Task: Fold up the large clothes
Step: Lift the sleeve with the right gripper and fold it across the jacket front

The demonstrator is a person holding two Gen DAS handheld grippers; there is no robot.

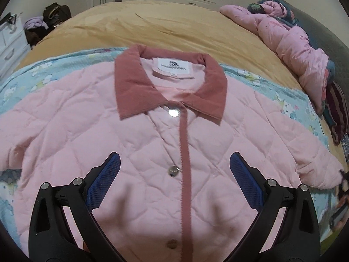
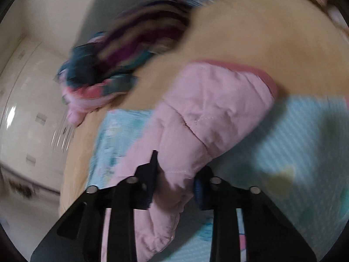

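Observation:
A pink quilted jacket (image 1: 139,144) with a dark pink collar (image 1: 130,87) lies front up and buttoned on a light blue patterned sheet (image 1: 39,69) on the bed. My left gripper (image 1: 174,163) is open and empty, hovering above the jacket's chest near the snap placket. My right gripper (image 2: 176,174) is shut on the jacket's sleeve (image 2: 207,109), which is bunched and lifted off the blue sheet (image 2: 294,142); the right wrist view is blurred by motion. The right gripper also shows at the sleeve end in the left wrist view (image 1: 344,181).
A tan bedspread (image 1: 174,28) covers the far bed. A pile of pink and dark bedding (image 1: 294,43) lies along the right side, also in the right wrist view (image 2: 104,74). White drawers (image 1: 11,41) and bags (image 1: 54,13) stand at the far left.

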